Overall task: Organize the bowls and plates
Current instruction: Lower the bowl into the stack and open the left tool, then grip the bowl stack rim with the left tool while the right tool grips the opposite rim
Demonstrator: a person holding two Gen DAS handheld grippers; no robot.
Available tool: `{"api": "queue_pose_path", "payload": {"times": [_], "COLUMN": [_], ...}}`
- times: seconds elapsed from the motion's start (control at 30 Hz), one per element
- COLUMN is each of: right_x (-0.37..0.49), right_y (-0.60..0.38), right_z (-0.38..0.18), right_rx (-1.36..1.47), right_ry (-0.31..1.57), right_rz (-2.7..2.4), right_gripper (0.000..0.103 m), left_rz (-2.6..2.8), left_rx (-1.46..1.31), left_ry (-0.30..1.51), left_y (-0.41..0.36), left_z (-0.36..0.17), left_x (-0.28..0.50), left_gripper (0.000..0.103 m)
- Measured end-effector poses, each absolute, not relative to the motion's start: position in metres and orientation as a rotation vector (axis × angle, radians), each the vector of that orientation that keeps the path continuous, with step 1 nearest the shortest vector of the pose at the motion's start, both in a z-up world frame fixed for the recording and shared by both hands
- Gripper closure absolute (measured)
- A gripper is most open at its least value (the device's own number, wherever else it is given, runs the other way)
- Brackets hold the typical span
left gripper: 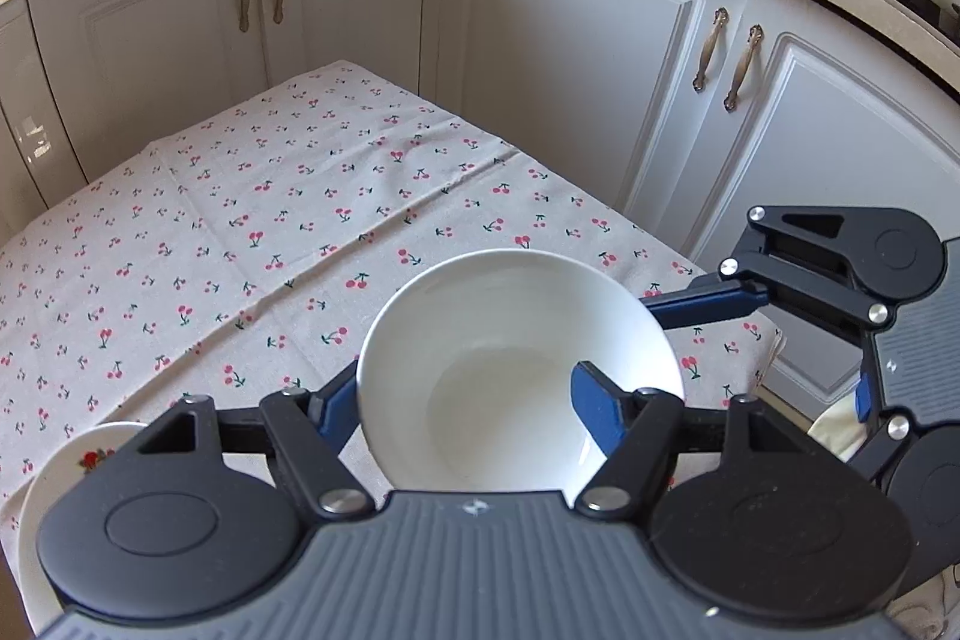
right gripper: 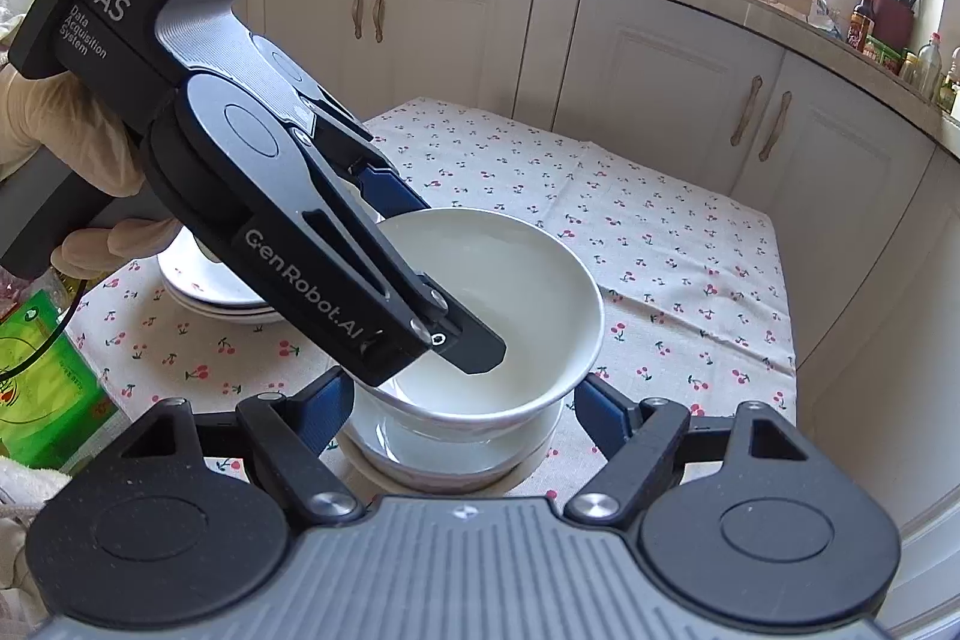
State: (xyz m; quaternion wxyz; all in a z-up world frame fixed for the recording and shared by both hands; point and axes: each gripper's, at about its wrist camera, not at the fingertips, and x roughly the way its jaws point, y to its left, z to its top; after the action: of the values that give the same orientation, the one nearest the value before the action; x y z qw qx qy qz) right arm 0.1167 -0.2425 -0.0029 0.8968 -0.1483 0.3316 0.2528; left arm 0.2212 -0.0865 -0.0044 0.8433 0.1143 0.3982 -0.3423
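A plain white bowl (left gripper: 492, 334) hangs tilted in my left gripper (left gripper: 462, 394), which is shut on its wall, one finger inside and one outside. From the right wrist, this upper bowl (right gripper: 528, 292) sits in the mouth of a second white bowl (right gripper: 456, 448) just above the cherry-print cloth (right gripper: 660, 250). My right gripper (right gripper: 468, 397) is shut on that lower bowl, a blue pad against each side. The left gripper (right gripper: 444, 274) reaches in from the left. The lower bowl is hidden in the left wrist view, where one right finger (left gripper: 708, 304) passes behind the bowl.
A stack of white plates (right gripper: 210, 292) stands at the table's left, behind the left gripper, and a red-flowered plate (left gripper: 90, 454) lies near its corner. White cabinets (left gripper: 570, 70) border the table on two sides. A gloved hand (right gripper: 60, 130) and a green packet (right gripper: 42, 388) are at the left.
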Motion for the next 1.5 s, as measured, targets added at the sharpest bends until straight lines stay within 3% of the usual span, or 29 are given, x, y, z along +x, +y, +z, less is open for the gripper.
{"api": "queue_pose_path", "payload": {"times": [0.87,1.03,1.1,1.3,1.5], "right_x": [0.121,0.119,0.116,0.106,0.103], "right_y": [-0.249,-0.249,-0.250,-0.258,-0.269], "right_z": [-0.017,-0.017,-0.014,-0.007,-0.017], "right_rx": [-0.245,-0.247,-0.245,-0.254,-0.254], "right_ry": [0.740,0.732,0.710,0.659,0.670], "right_rz": [0.552,0.556,0.560,0.567,0.590], "right_gripper": [0.019,0.017,0.008,0.000,0.000], "left_rz": [-0.734,-0.737,-0.725,-0.740,-0.746], "left_rx": [0.226,0.235,0.252,0.208,0.190], "left_ry": [0.864,0.835,0.802,0.745,0.683], "left_y": [-0.086,-0.084,-0.083,-0.063,-0.042], "left_z": [-0.022,-0.021,-0.017,-0.006,-0.006], "left_x": [0.222,0.219,0.215,0.200,0.179], "left_gripper": [0.031,0.023,0.020,0.015,0.006]}}
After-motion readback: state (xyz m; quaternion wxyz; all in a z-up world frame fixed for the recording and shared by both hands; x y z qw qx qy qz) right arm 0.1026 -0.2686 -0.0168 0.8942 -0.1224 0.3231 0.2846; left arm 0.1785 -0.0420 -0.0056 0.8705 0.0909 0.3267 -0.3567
